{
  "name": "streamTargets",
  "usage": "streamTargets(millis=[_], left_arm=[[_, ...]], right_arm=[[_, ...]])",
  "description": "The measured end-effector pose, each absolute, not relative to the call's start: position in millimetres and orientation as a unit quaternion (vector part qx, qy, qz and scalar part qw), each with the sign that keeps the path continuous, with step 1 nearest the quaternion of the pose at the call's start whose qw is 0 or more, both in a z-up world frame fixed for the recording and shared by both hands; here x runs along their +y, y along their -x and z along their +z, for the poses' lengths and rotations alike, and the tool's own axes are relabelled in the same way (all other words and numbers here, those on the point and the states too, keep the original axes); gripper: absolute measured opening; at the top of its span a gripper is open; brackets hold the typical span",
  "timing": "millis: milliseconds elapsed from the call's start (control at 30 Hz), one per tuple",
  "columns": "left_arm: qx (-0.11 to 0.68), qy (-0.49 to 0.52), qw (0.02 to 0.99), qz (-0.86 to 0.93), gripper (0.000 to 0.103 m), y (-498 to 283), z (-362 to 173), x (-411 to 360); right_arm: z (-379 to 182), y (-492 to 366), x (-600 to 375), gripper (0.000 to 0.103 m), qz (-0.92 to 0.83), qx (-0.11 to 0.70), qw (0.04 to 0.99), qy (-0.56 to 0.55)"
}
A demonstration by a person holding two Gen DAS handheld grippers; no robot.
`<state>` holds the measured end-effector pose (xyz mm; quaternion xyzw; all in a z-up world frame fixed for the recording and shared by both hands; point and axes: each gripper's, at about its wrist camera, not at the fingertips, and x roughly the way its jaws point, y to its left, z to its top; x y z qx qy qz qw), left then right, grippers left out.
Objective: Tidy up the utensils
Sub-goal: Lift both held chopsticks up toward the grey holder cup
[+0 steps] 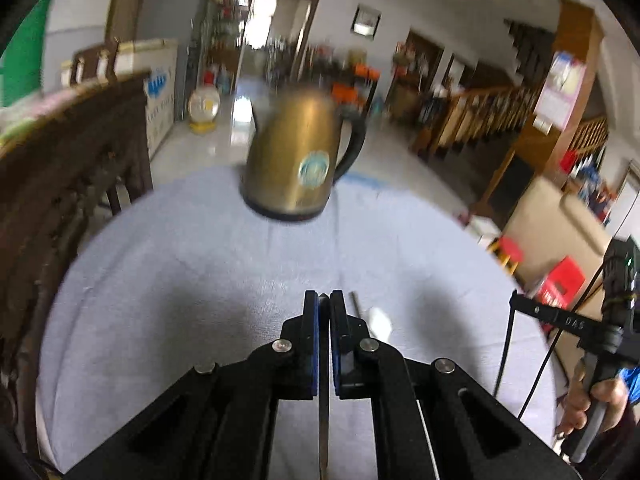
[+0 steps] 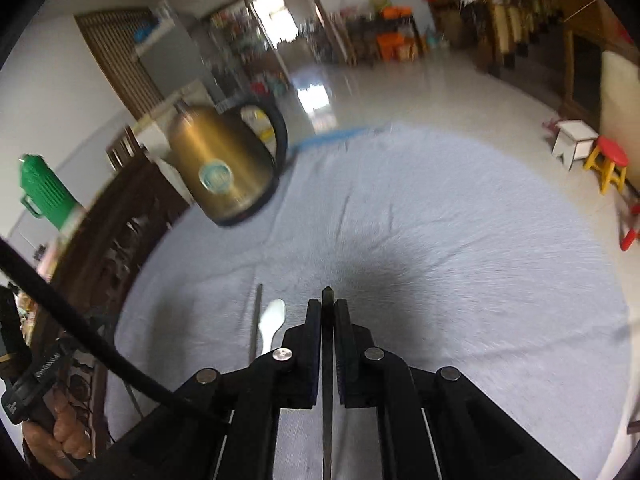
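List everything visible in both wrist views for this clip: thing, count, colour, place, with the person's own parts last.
kettle: 1, brass-gold with black handle and base, far side of the table
tablecloth: 1, pale grey-blue, covers the round table
spoon: 1, white, lying on the cloth between the two claws
thin rod: 1, dark metal, lying beside the spoon; may be a chopstick
flask: 1, green, on the dark carved furniture left of the table
stool: 1, red top, yellow legs, on the floor at right
left claw: 1, black with blue pads, shut on a thin dark utensil, type unclear
right claw: 1, black, shut on a thin dark utensil, type unclear
hands: 2, each gripping a claw handle at frame edge
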<state>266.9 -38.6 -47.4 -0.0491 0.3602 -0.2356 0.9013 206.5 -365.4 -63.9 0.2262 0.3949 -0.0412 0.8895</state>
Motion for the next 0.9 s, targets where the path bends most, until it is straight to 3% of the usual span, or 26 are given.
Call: streamTargets(millis=[400,900], left_arm=[[0.232,0.077,0.945,-0.22,0.005,-150,15,1],[0.131,0.117,0.953,-0.247,0.005,-74,86,21]], right_arm=[[27,-70,-329,0.007,-0.046,0.232,0.953,-0.191],[97,16,-272,0.007,-0.018,0.132,0.978,-0.161]])
